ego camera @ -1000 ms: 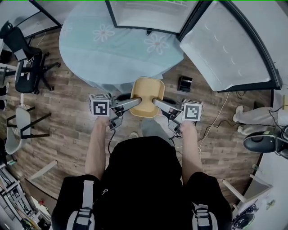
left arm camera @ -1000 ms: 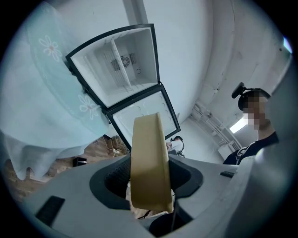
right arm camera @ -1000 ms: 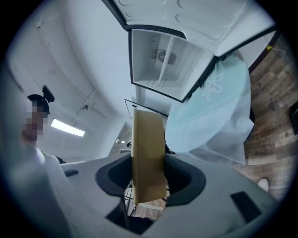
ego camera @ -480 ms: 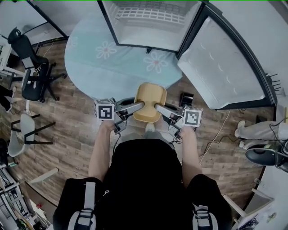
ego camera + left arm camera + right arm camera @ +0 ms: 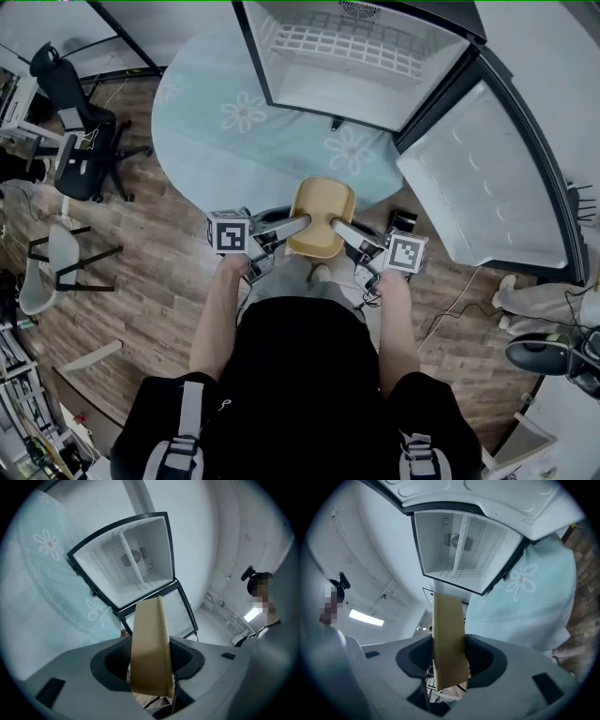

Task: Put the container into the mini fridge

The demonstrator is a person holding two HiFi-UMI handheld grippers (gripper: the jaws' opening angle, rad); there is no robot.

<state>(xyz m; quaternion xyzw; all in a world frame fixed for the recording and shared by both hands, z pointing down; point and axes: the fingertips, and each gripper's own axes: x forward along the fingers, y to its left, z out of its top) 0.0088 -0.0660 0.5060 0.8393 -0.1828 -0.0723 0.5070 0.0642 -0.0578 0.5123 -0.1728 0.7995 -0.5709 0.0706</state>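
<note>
A tan open-topped container (image 5: pixel 322 216) hangs in the air just in front of the round table, carried between both grippers. My left gripper (image 5: pixel 302 223) is shut on its left wall (image 5: pixel 150 653), and my right gripper (image 5: pixel 336 226) is shut on its right wall (image 5: pixel 449 644). The white mini fridge (image 5: pixel 361 58) stands on the table with its door (image 5: pixel 483 183) swung wide to the right. Its inside shows a wire shelf (image 5: pixel 352 49) and a small fan grille (image 5: pixel 136 556) on the back wall.
The round table wears a pale blue cloth with daisy prints (image 5: pixel 225 112). Black office chairs (image 5: pixel 75 122) stand at the left on the wood floor. A small black box (image 5: pixel 403 220) lies on the floor by the fridge door. Cables trail at the right.
The container and both grippers have come closer to the table's edge. More of the open fridge's inside, with its wire shelf, has come into the head view.
</note>
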